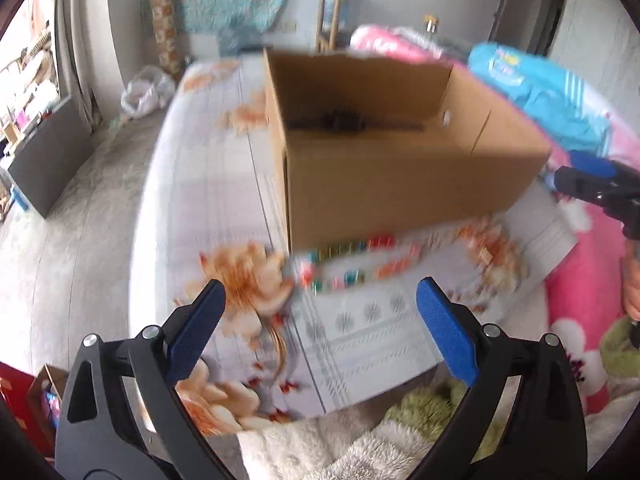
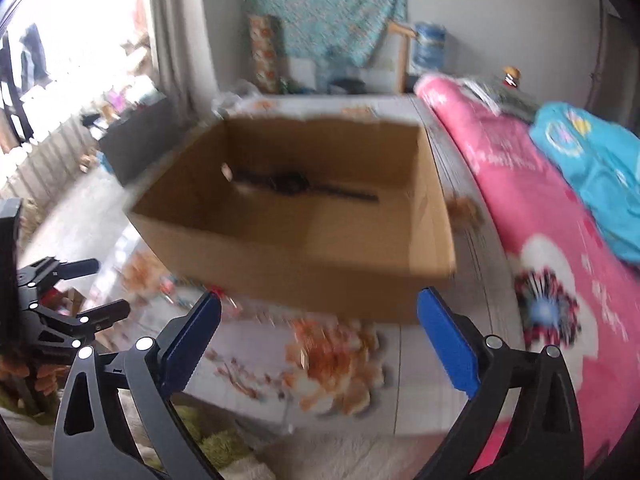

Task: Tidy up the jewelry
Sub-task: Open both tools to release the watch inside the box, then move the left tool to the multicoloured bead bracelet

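Cardboard box [image 1: 400, 184] stands ahead of our two tongs on the flowered sheet [image 1: 360, 340]; our left gripper [image 1: 320, 300] and right gripper [image 2: 319, 308] gape apart, empty. Coloured beaded jewelry [image 1: 348, 264] lies blurred just beyond the left gripper; a dark strand [image 2: 296, 188] lies inside the box.

One cardboard box [image 1: 400, 184] sits on the bed, with one dark necklace [image 2: 304, 186] inside. One colourful beaded necklace [image 1: 352, 264] lies outside. Two grippers, four blue fingers [image 1: 444, 328].
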Demonstrator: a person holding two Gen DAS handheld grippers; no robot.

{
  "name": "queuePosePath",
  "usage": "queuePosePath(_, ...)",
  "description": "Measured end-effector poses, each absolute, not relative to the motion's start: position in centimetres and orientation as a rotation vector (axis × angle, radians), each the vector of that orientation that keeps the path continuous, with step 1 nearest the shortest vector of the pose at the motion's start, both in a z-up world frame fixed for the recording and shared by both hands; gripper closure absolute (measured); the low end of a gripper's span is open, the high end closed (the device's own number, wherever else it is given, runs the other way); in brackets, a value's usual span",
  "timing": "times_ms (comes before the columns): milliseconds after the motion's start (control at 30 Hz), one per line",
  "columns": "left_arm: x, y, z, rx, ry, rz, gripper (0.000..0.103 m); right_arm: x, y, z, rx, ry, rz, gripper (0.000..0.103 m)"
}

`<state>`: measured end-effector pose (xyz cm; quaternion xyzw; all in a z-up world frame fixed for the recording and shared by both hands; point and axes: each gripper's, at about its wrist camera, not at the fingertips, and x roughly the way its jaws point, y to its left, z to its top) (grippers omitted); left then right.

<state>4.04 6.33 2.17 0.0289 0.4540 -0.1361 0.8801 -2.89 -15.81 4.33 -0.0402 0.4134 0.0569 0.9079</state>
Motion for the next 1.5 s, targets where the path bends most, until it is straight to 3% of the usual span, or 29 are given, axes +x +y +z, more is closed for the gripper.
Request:
queuePosePath(100,4.4,6.2,-0.9,0.03,0.989,-0.227,0.011,-3.1,-14.7,1.5,-0.153,0.927,0.035,0.007)
queuePosePath(267,5.4,5.9,-3.6,0.017,1.003,-0.186,0.011,-4.1,-13.6,0.7,-0.263,0.867,-0.103,0.007)
queuePosePath(533,4.5,4.7,-4.0,0.097,0.976,-0.164,0.008,-6.7,-12.9,0.9,-0.231,0.696,-0.088,0.007)
queuePosePath(800,3.0,4.7,-3.6,0.1,0.979,-0.142,0.007,-5.6,-11.3,-0.4,-0.175,0.734,-0.011,0.007)
queuePosePath(1033,3.2,5.4,-3.3,0.094,0.996,-0.168,0.007,-4.0,-10.4,-1.8,-0.13,0.79,0.013,0.039)
queuePosePath(1200,4.2,6.3,-1.2,-0.029,0.917,-0.197,0.007,-3.7,-10.6,-2.6,-0.106,0.821,0.031,0.043)
queuePosePath(1500,6.3,3.9,-1.7,0.103,0.864,-0.105,0.007,-3.9,-10.2,-2.8,-0.102,0.838,0.058,0.043)
